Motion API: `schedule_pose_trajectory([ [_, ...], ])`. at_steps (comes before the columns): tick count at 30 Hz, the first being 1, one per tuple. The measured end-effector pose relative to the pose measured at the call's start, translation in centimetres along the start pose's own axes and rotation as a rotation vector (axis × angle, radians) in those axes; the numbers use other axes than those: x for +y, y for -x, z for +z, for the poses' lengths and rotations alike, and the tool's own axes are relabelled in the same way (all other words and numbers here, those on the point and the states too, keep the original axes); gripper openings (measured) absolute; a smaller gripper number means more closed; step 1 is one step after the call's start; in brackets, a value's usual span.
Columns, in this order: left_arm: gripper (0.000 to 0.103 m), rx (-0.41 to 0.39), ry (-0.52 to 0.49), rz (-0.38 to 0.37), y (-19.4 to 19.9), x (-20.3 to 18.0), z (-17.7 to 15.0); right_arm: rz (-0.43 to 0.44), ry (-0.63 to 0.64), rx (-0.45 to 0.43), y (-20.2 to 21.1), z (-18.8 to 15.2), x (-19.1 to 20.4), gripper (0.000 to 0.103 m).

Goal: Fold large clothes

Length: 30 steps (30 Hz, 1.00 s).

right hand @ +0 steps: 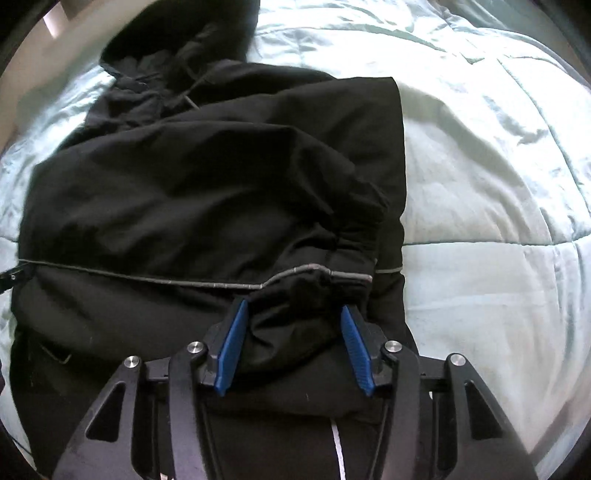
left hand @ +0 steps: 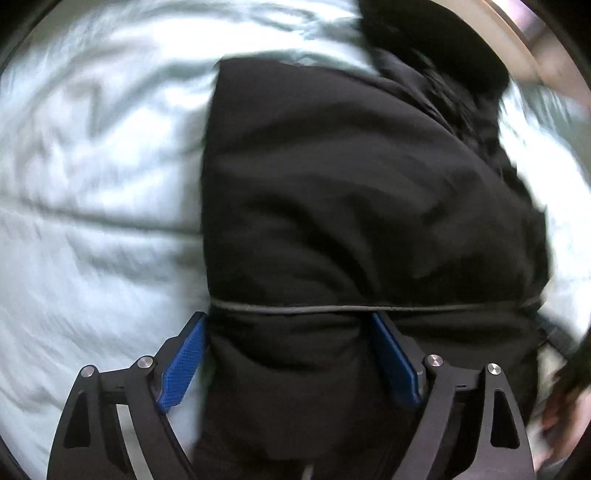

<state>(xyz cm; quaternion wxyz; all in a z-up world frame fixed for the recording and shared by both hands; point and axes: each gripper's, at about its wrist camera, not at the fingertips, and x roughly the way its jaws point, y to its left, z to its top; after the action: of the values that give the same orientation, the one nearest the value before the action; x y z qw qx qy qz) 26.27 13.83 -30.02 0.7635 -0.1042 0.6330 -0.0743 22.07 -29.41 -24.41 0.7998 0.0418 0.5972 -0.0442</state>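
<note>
A large black jacket (left hand: 351, 192) with a thin grey reflective stripe (left hand: 369, 307) lies on a pale green quilt; it also shows in the right wrist view (right hand: 192, 184), with its dark hood (right hand: 184, 44) at the far end. My left gripper (left hand: 290, 321) is open, its blue pads (left hand: 184, 362) standing wide on either side of the jacket's near left edge. My right gripper (right hand: 293, 312) has its pads (right hand: 232, 347) partly closed around a bunched fold of the jacket (right hand: 295, 332) near the stripe; whether they pinch it is unclear.
The pale green quilted bedspread (right hand: 480, 184) spreads around the jacket on both sides (left hand: 92, 184). A beige wall or floor strip (left hand: 524, 33) shows past the bed's far edge. A blurred dark shape (left hand: 565, 387) is at the lower right of the left wrist view.
</note>
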Motion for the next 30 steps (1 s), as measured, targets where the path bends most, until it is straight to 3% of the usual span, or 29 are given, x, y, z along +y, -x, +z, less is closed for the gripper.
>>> schedule_pose_trajectory([
  [2,0.079,-0.022,0.055,-0.027,1.6,0.8,-0.5,0.004,-0.014,0.017,0.5,0.2,-0.1,0.055],
  [3,0.077,-0.048,0.042,-0.003,2.9,0.7,-1.2,0.013,-0.025,0.025,0.8,0.4,-0.1,0.055],
  [5,0.077,-0.083,0.009,0.048,5.4,0.5,-2.5,0.051,-0.049,0.019,2.6,0.1,-0.6,0.055],
  [9,0.078,-0.156,-0.025,0.068,10.6,0.3,-5.1,0.1,-0.068,-0.017,6.9,-1.4,-1.3,0.055],
  [13,0.078,-0.223,-0.046,0.047,14.9,-0.3,-7.0,0.181,-0.106,-0.038,11.0,-2.7,-1.9,0.055],
  [18,0.078,-0.317,-0.065,0.01,18.7,-4.0,-8.2,0.234,-0.07,-0.073,15.8,-2.8,-1.4,0.055],
  [25,0.078,-0.427,-0.095,-0.055,22.1,-9.5,-7.1,0.208,0.041,-0.148,20.7,0.3,-1.3,0.055],
  [30,0.078,-0.463,-0.123,-0.059,22.6,-12.2,-4.0,0.223,0.082,-0.189,21.5,4.5,-2.0,0.055],
])
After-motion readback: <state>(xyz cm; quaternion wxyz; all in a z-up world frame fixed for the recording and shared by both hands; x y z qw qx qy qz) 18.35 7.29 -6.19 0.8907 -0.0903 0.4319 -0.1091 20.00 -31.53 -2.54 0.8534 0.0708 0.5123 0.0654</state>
